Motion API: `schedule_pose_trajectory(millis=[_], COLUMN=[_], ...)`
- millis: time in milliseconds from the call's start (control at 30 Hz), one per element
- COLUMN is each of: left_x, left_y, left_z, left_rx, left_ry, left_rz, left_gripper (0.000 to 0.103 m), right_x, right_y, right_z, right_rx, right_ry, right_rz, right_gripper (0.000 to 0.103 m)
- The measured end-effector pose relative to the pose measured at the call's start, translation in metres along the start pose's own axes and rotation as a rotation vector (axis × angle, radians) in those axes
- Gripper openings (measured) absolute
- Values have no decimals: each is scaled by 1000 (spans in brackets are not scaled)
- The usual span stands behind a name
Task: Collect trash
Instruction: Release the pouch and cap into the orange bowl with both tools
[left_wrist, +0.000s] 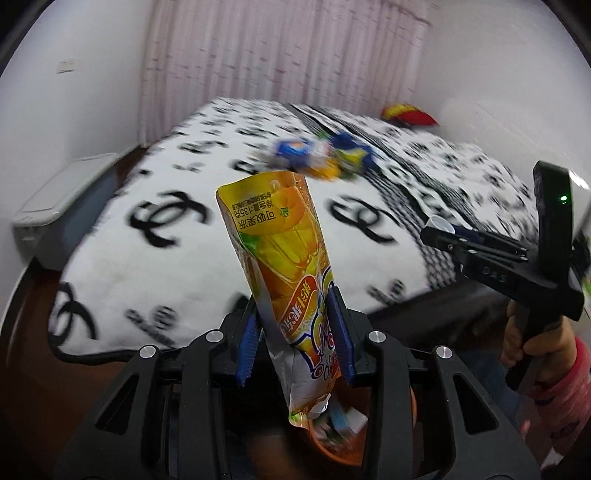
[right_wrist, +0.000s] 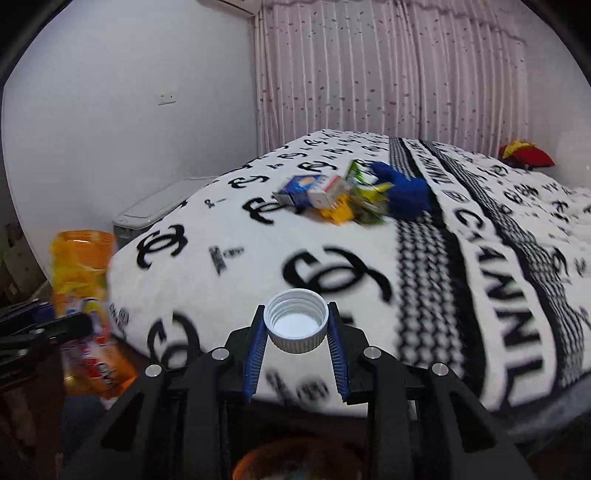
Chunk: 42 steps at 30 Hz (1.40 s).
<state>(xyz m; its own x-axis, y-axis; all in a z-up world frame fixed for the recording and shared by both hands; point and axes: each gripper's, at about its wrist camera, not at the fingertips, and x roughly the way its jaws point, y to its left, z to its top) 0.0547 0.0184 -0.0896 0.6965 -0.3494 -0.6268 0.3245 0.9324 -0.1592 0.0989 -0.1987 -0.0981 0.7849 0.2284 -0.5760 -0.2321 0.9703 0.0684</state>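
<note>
My left gripper is shut on a yellow-orange jelly drink pouch and holds it upright above an orange bin that has wrappers in it. The pouch also shows at the left of the right wrist view. My right gripper is shut on a white bottle cap, open side facing the camera; it also shows in the left wrist view. A pile of trash, with small cartons, wrappers and a blue item, lies in the middle of the bed; it is blurred in the left wrist view.
The bed has a white blanket with black logos. A grey lidded box stands left of the bed by the wall. A red and yellow cushion lies at the far right. Pink curtains hang behind. The orange bin's rim is below the right gripper.
</note>
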Motion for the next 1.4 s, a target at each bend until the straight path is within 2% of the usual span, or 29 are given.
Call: schedule_pose_trajectory(millis=[167,400,667,800,967,1133,1200,1233,1267,1300,1333,1400], left_x=[19,71,127,149,167,180,182,182,181,179,178,177], left_y=[-30,-63,-76,-77,-77,-77,-76,-75,-73,-71,-69,-67], left_z=[-20,-66,-114,-132,-150,-158,-158,-159,-158,-157,-157,-155], left_rx=[49,90,76,57,38,13,4,1,-2,-4,-6,-15], left_ry=[84,265,447,514,571,603,602,601,595,583,573,572], left_rz=[-116,-204,-196,-183,-175,-174,-172,-168,-156,-139,-132,-131], left_gripper=[34,34,34,34,34,34,37,47,60,65,66,67], right_x=[-28,-25,-1,16,37,47,49,49,49,48,47,44], right_y=[-20,-36,-48,-54,-62,-62,-62,-62,-64,-68,-68,-70], right_z=[-42,-102,-153,-176,-200,-213,-213,-213,-213,-213,-215,-215], right_rx=[22,65,148,196,270,292,299,304,316,325,333,345], right_ry=[50,175,305,374,454,491,497,497,496,492,488,483], right_rz=[-24,-34,-28,-28,-13,-5,-1,0,0,0,-2,-1], right_gripper=[32,32,32,32,32,32,32,35,47,52,58,58])
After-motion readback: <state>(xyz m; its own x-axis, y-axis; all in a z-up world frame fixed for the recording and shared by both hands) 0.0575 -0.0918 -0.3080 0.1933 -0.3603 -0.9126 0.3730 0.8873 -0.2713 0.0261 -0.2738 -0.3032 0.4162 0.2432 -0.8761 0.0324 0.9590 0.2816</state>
